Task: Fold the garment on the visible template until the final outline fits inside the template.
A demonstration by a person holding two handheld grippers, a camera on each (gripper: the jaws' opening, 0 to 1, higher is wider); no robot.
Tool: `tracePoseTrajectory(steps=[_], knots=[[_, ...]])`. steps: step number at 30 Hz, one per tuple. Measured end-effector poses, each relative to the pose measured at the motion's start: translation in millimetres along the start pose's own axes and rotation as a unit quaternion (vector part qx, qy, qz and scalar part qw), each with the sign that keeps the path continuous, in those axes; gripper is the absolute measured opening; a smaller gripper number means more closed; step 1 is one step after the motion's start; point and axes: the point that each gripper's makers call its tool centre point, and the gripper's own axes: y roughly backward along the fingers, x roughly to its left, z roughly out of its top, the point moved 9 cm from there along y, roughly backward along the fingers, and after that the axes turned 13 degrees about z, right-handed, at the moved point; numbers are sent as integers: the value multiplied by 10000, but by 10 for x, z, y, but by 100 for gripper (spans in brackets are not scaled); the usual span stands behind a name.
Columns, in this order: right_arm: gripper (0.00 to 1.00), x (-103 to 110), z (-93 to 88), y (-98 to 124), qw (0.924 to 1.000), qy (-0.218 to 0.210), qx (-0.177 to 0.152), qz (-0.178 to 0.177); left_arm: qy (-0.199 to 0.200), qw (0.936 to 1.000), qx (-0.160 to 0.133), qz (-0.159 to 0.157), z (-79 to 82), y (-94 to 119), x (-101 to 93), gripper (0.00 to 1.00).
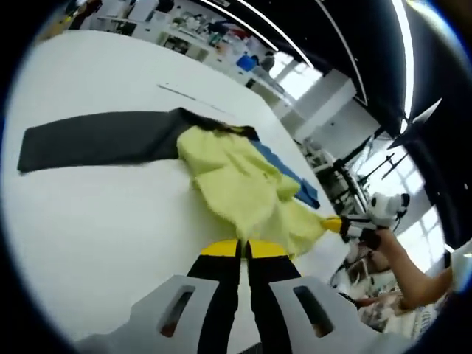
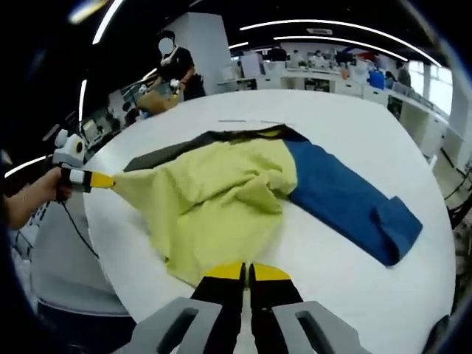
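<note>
At the table's edge, my left claw and right claw pinch the yellow garment; an uneven tug could drag it overboard.

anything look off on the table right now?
The yellow garment lies bunched and wrinkled in a heap, overlapping the blue cloth and dark cloth instead of lying flat. Both tools pinch its edges.

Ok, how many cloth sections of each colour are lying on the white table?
yellow section: 1
blue section: 1
dark grey section: 1
Total: 3
</note>
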Motion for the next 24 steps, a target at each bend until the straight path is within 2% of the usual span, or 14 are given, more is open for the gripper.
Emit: tracePoseTrajectory(steps=[2,7,24], knots=[[0,18,-19,24,10000,-16,-2,-22,62,9998,147,70,-49,26,38,0],[0,73,-75,61,9999,-77,34,-60,43,9995,268,167,-147,109,90,0],[0,136,-267,119,9991,-318,138,-225,361,9974,391,481,-431,294,337,0]])
